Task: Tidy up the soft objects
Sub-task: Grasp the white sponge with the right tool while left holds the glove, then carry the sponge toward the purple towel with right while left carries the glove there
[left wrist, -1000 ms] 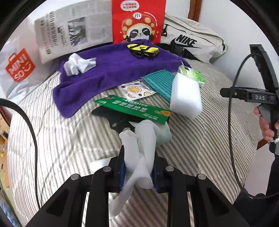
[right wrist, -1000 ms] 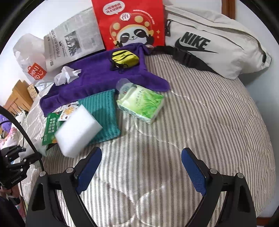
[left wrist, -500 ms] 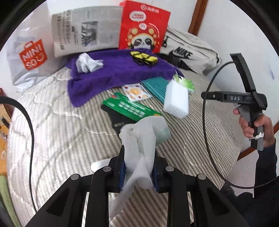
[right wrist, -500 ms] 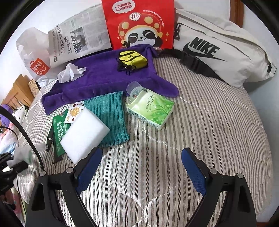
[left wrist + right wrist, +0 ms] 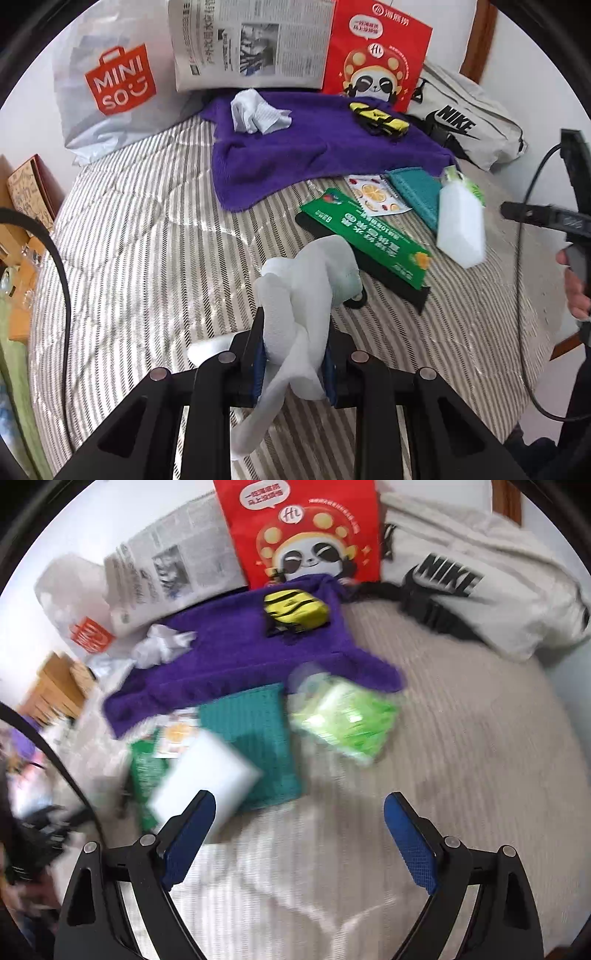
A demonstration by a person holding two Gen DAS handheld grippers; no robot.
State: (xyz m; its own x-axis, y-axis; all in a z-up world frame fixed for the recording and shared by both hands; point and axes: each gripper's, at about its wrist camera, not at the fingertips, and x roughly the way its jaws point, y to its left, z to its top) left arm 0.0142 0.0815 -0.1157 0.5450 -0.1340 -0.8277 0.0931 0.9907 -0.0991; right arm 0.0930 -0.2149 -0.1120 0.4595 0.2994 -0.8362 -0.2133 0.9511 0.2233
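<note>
White gauzy cloth (image 5: 295,317) is pinched between the blue pads of the left gripper (image 5: 293,360) above the striped bedspread (image 5: 140,258), while the right gripper (image 5: 299,834) hangs spread and empty, a white sponge (image 5: 205,775) at its ten o'clock and a green tissue pack (image 5: 347,720) toward twelve.

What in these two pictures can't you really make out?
- Black flat thing, left wrist view: mostly covered by the green packet; what it is stays unclear.
- Green pack, right wrist view: motion blur makes its print unreadable.
- White cloth held in the left gripper: its bunched folds hide its shape.
- Person's hand, left wrist view: cut off by the picture's edge.
</note>
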